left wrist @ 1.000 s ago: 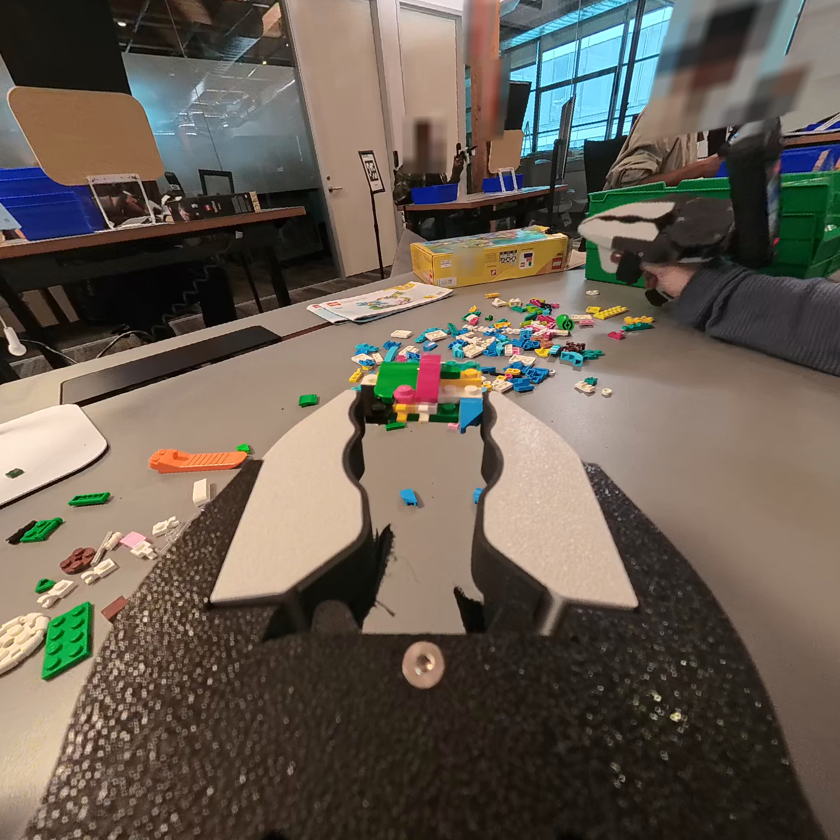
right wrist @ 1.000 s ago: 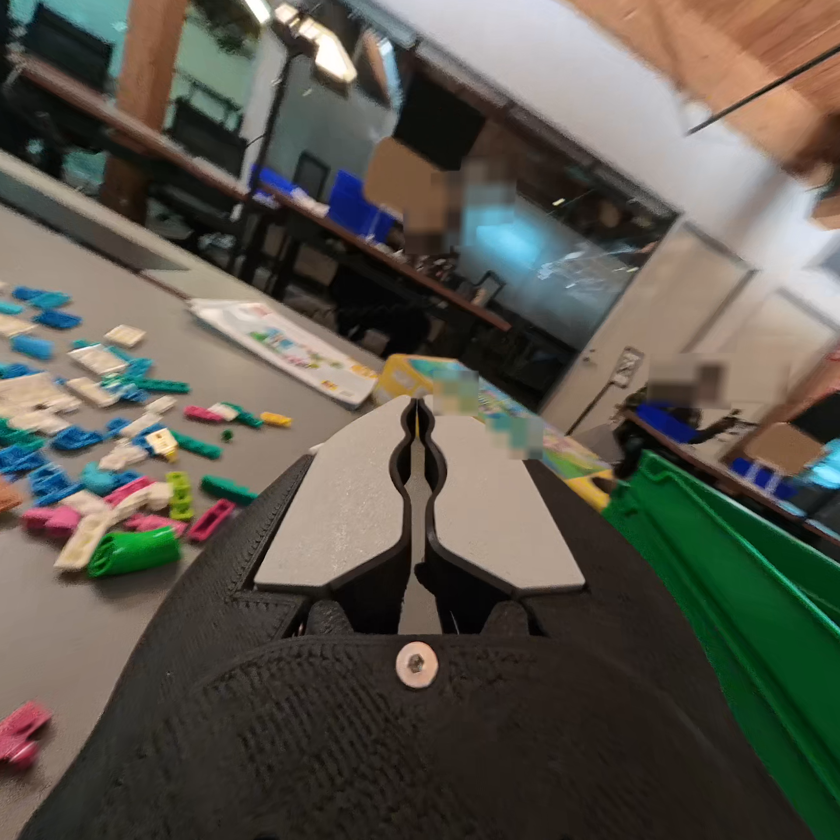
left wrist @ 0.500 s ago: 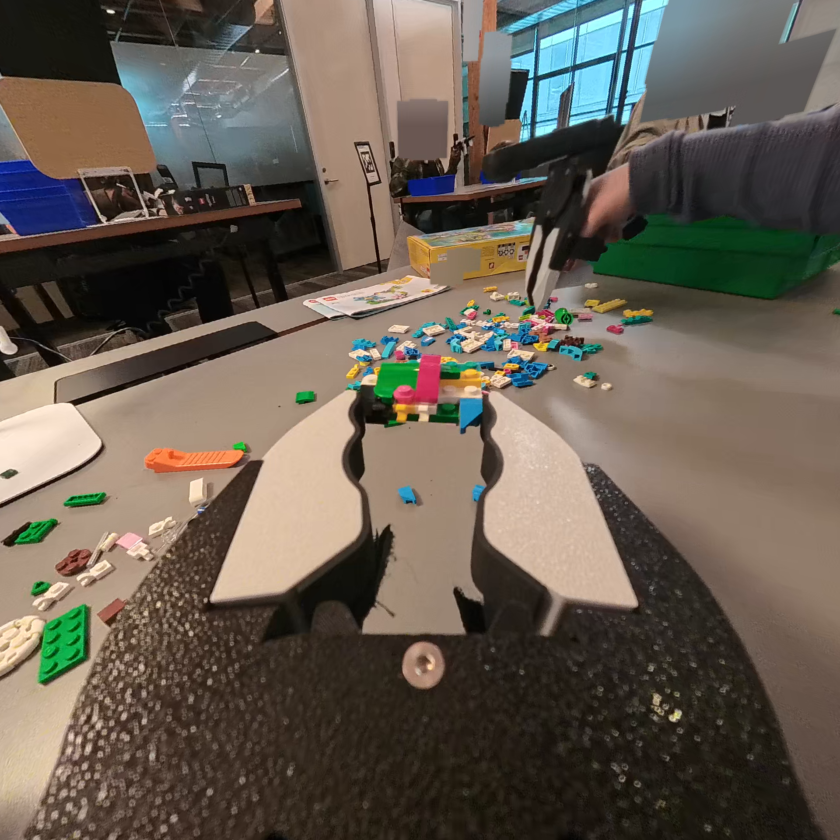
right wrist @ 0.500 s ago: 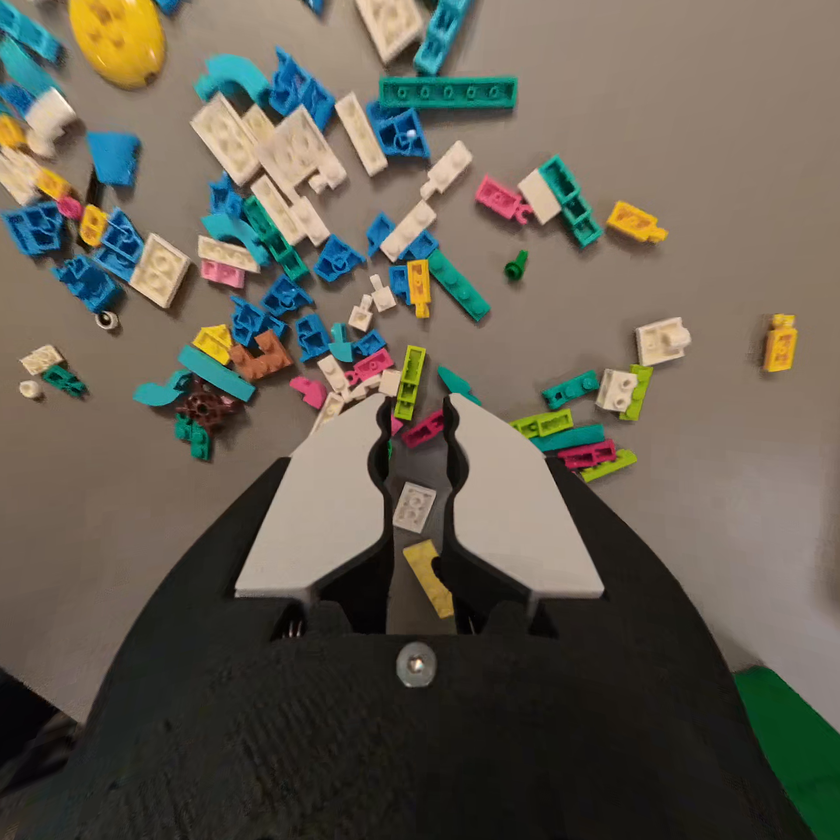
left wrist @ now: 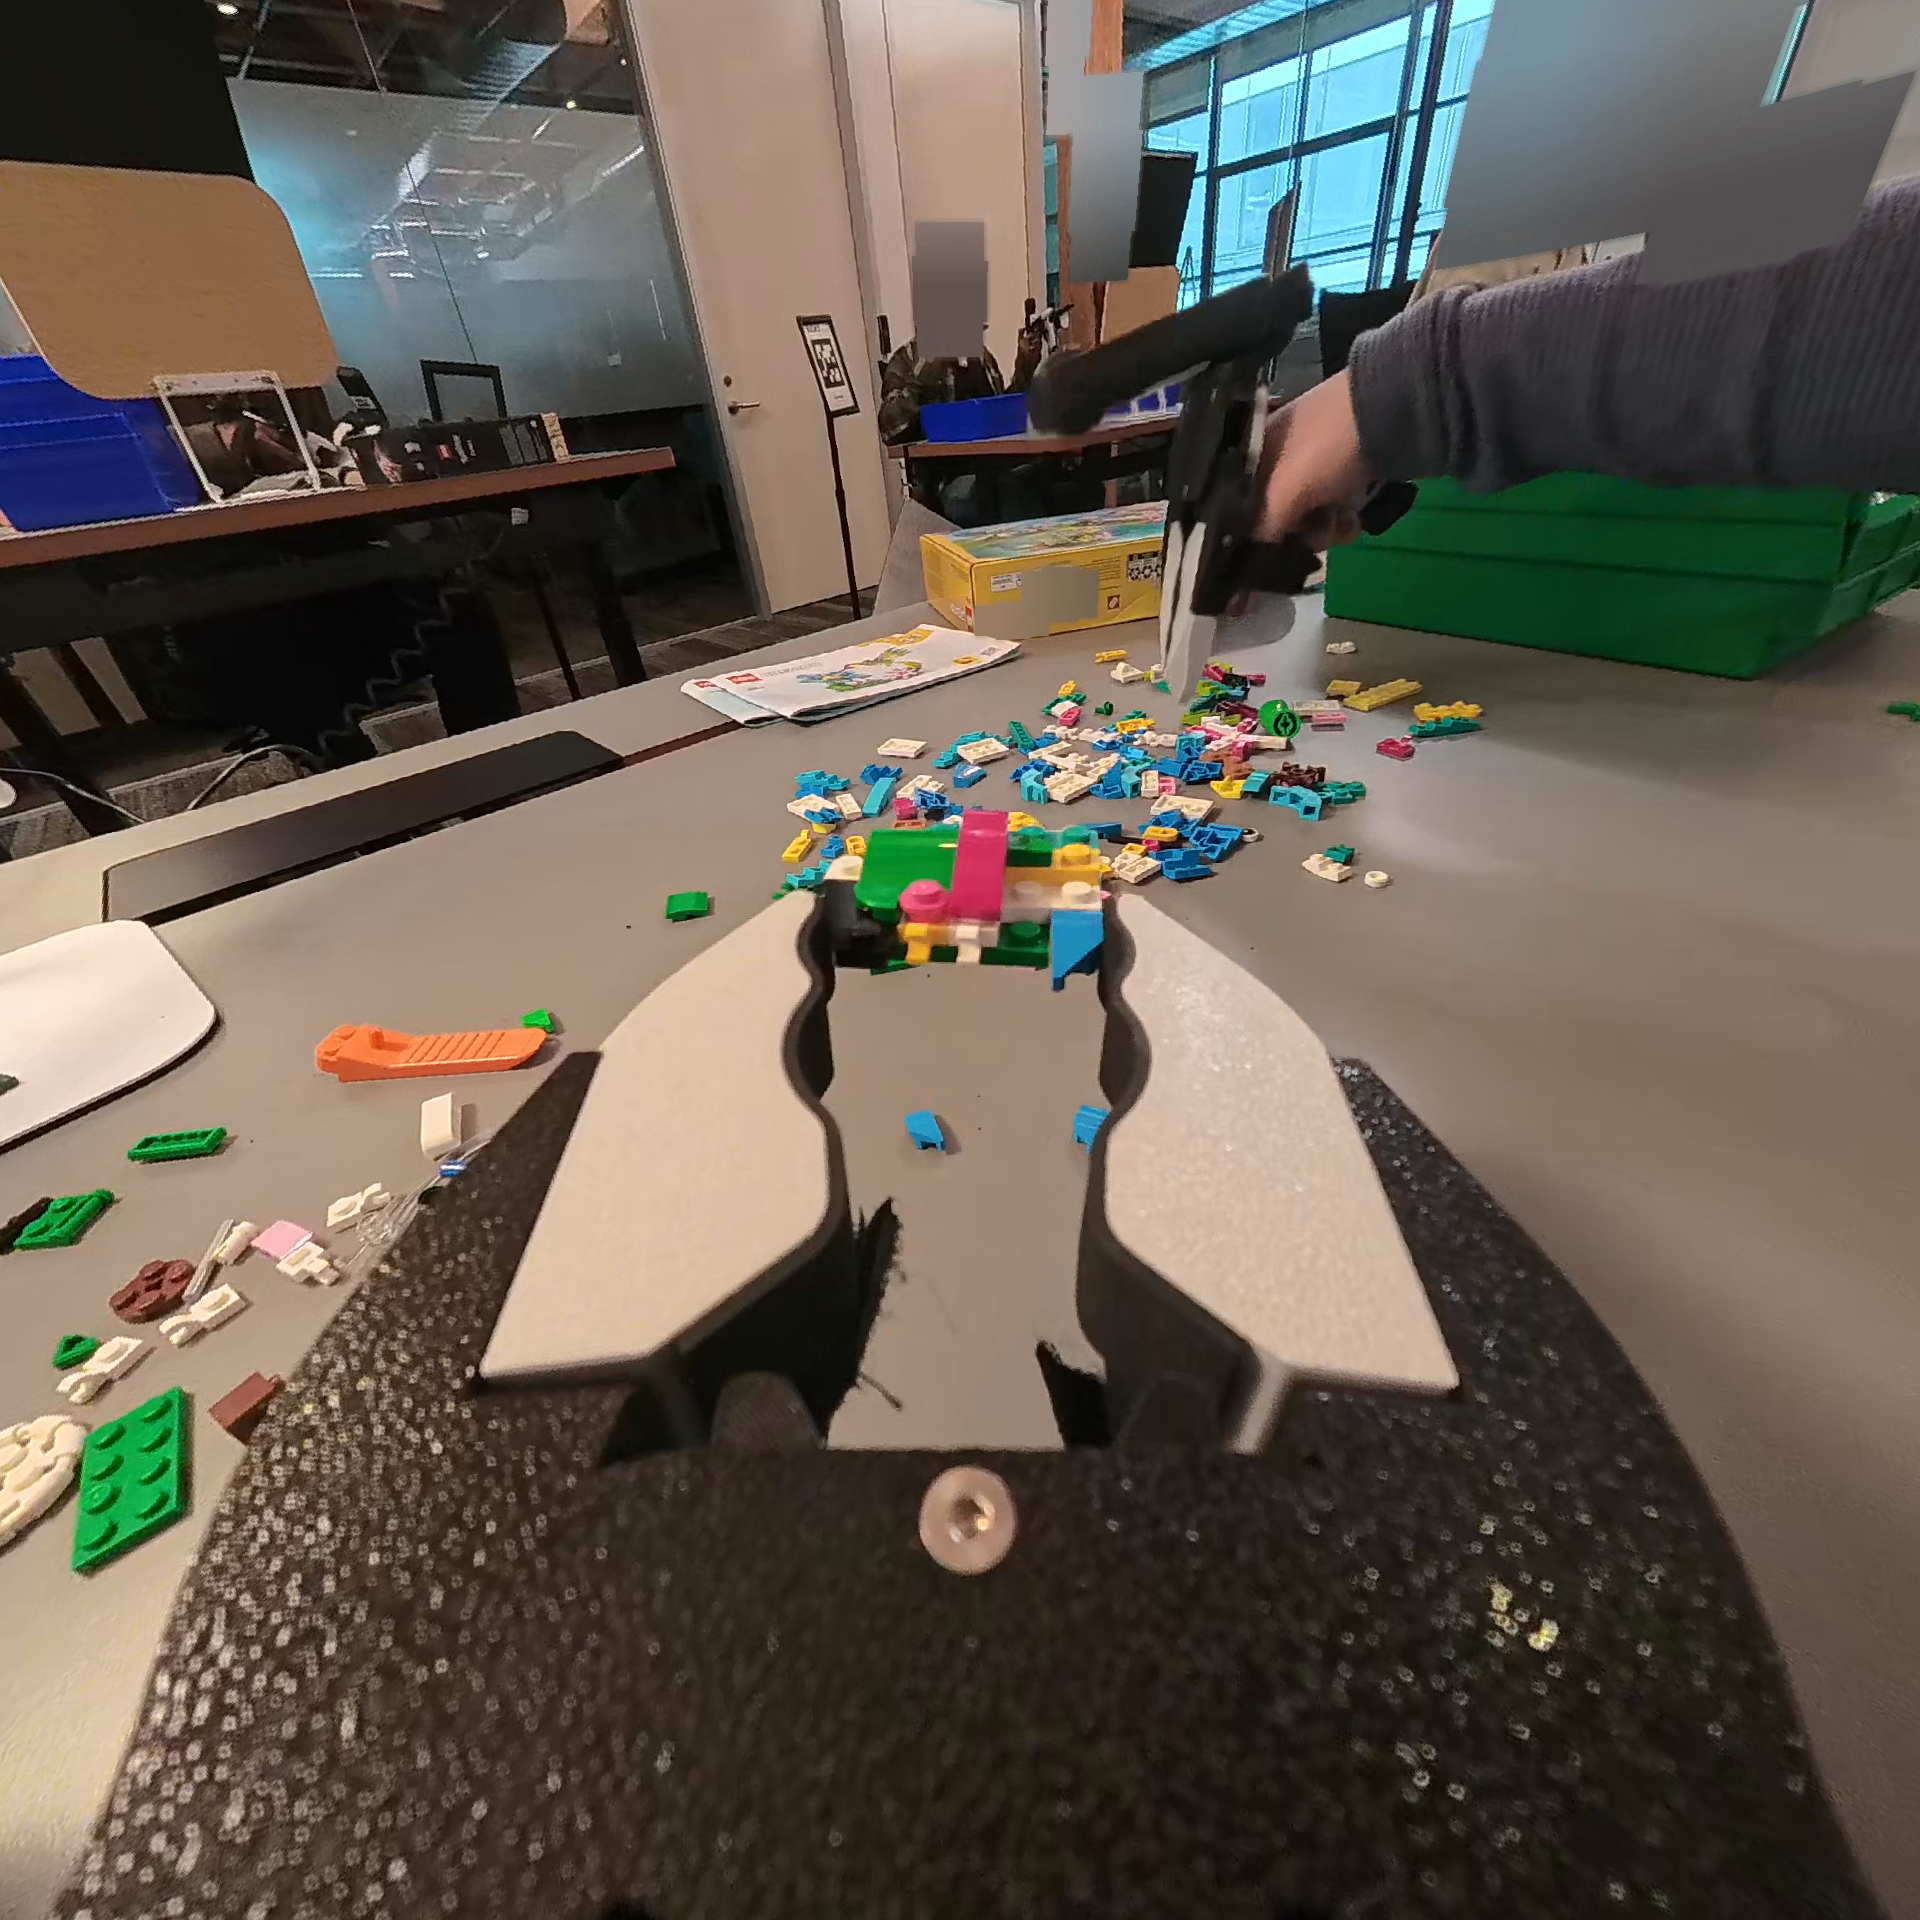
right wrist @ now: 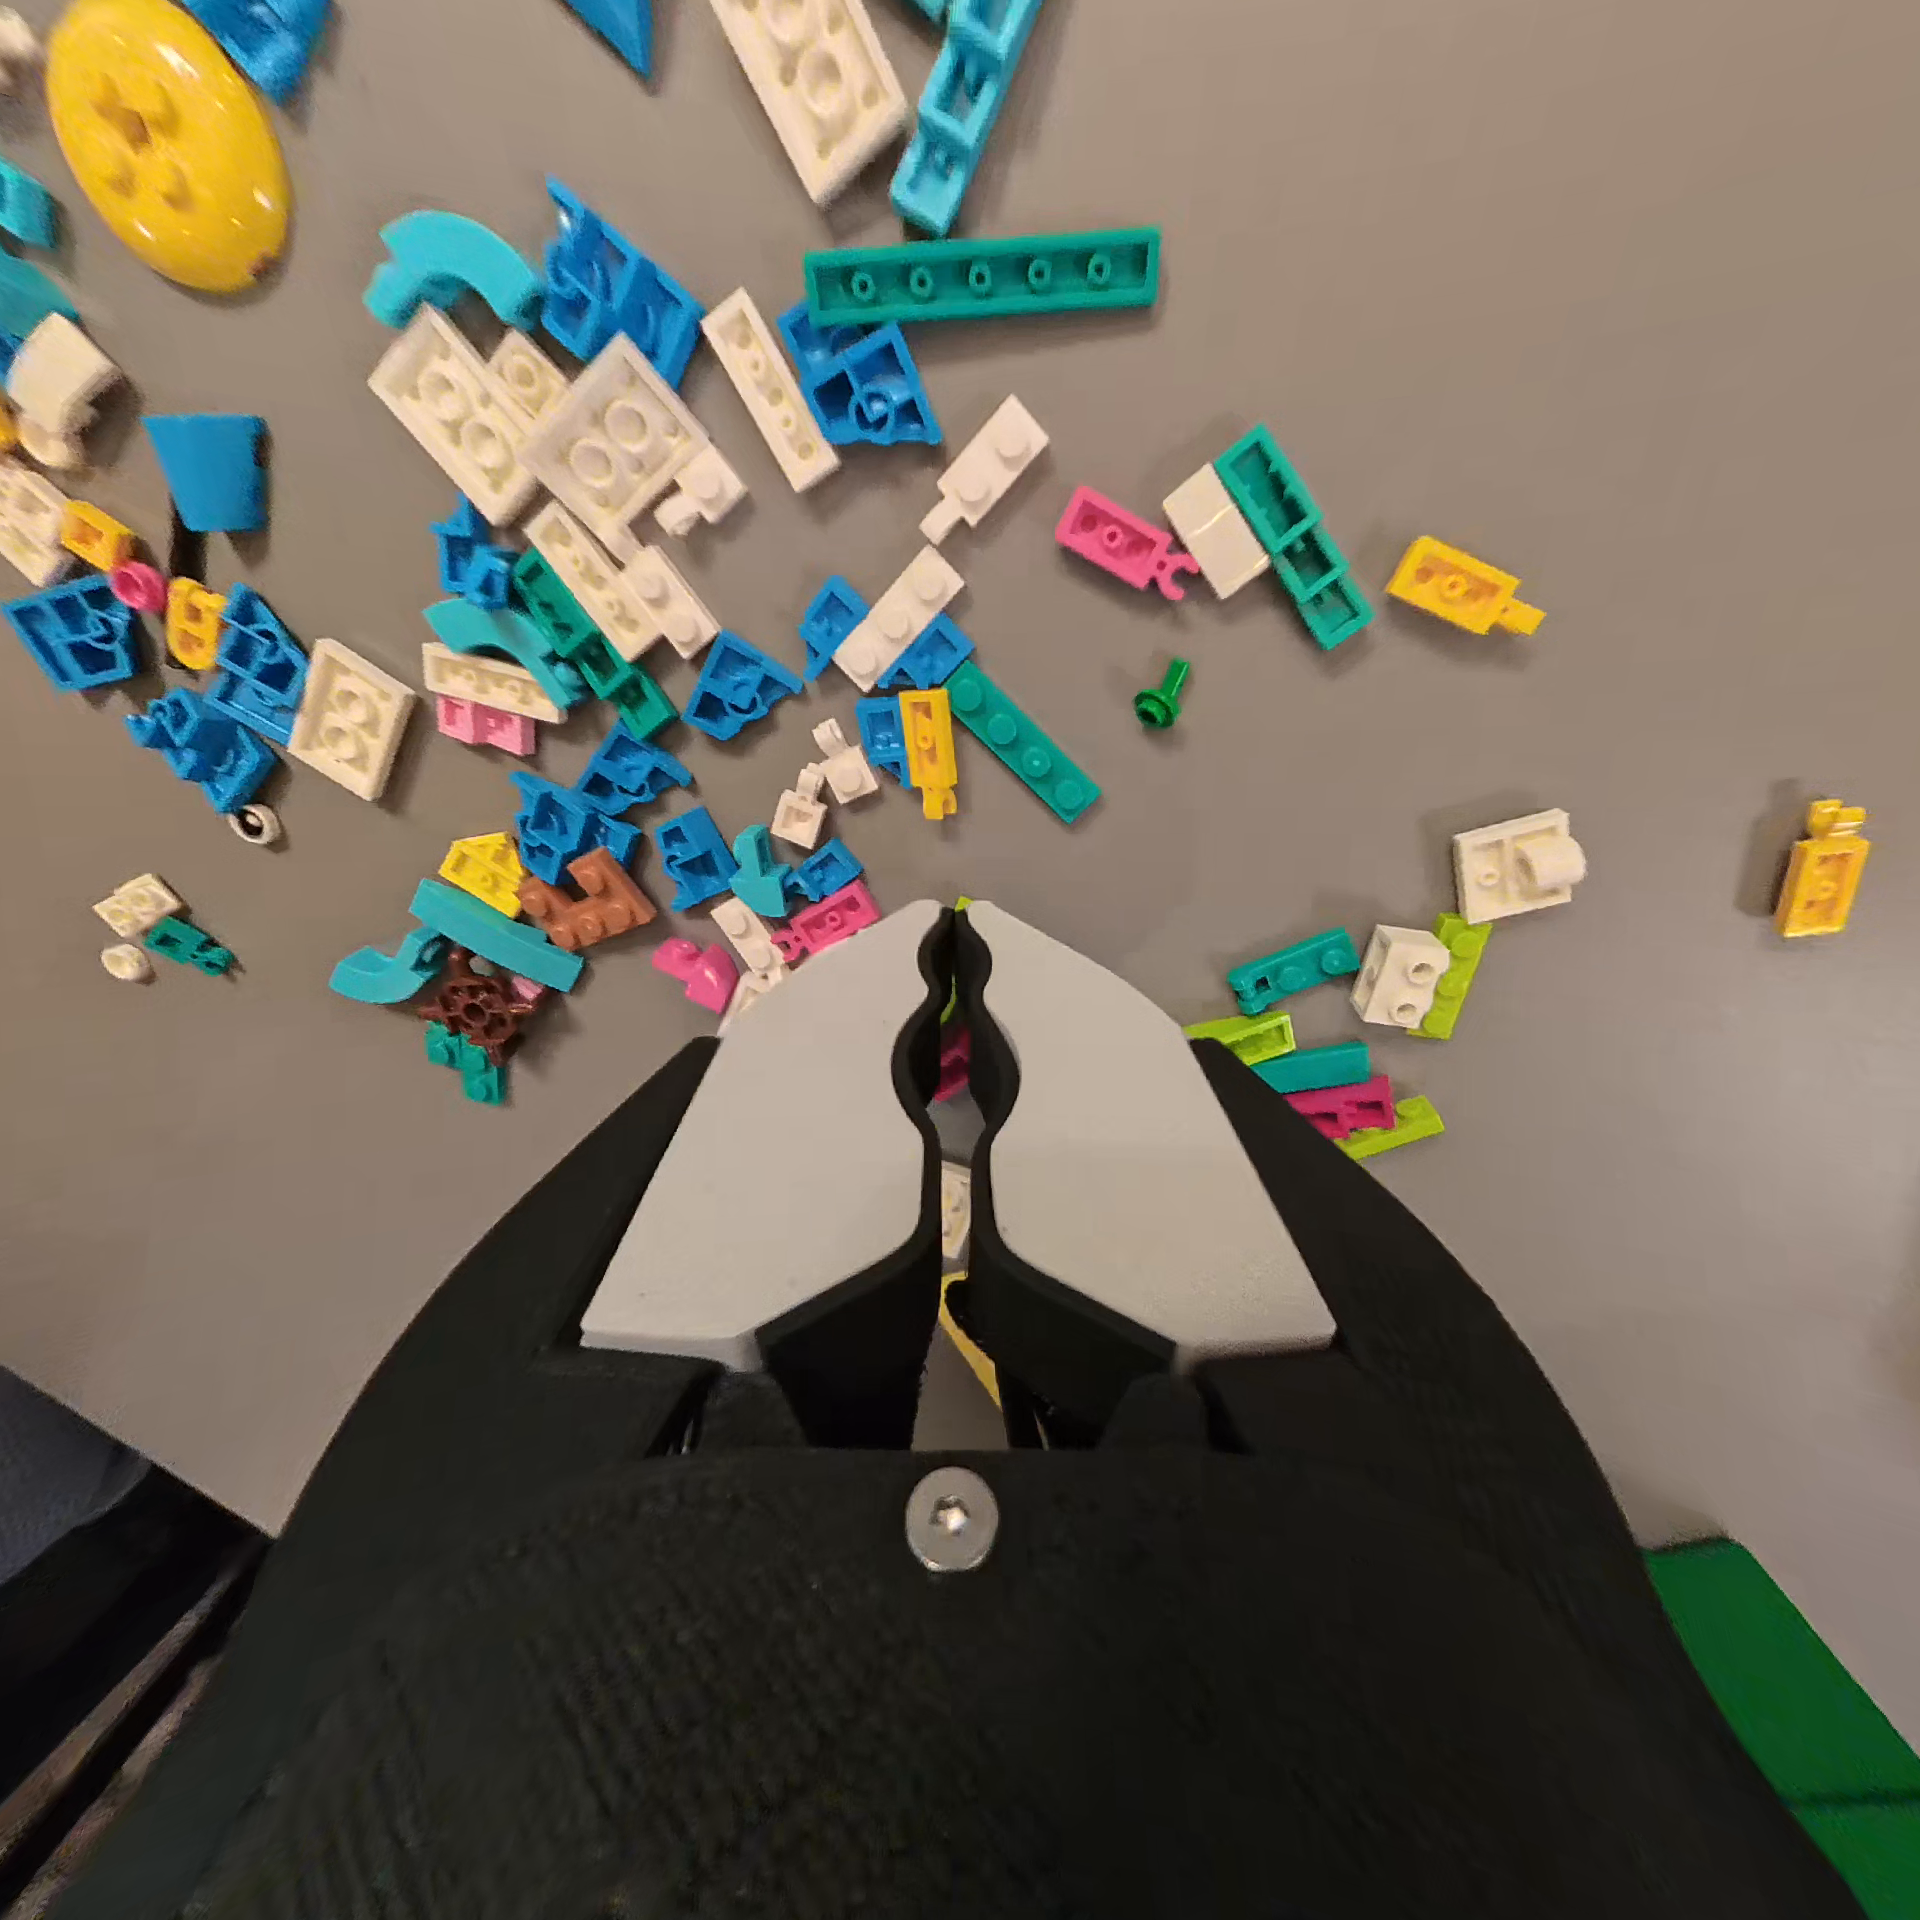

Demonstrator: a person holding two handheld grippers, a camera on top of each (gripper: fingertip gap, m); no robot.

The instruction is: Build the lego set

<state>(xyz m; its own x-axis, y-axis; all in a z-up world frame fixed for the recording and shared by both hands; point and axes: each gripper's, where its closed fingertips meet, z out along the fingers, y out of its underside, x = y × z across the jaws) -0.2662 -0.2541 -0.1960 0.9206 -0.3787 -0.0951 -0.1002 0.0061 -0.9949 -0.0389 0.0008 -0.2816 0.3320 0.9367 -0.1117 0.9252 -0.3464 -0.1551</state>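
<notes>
My left gripper (left wrist: 966, 925) is shut on a partly built lego model (left wrist: 966, 883) of green, pink, yellow, white and blue bricks, held at the fingertips just above the grey table (left wrist: 1558, 1039). My right gripper (right wrist: 958, 914) points straight down at the loose brick pile (right wrist: 623, 520). Its jaws are closed, and a thin lime green piece (right wrist: 963, 904) peeks out between the tips. The right gripper also shows in the left wrist view (left wrist: 1179, 665), held by a hand over the far side of the pile (left wrist: 1143, 758).
An orange brick separator (left wrist: 426, 1049) and small parts, including a green plate (left wrist: 130, 1475), lie at the left. An instruction booklet (left wrist: 852, 670), a yellow box (left wrist: 1039, 571) and a green crate (left wrist: 1621, 561) stand at the back. A yellow disc (right wrist: 156, 145) lies in the pile. Spacing between my two grippers at the tips: around 35 cm.
My right gripper swung down from pointing across the room to over the pile, opened around a lime green piece, then closed on it. My left gripper kept still with the model.
</notes>
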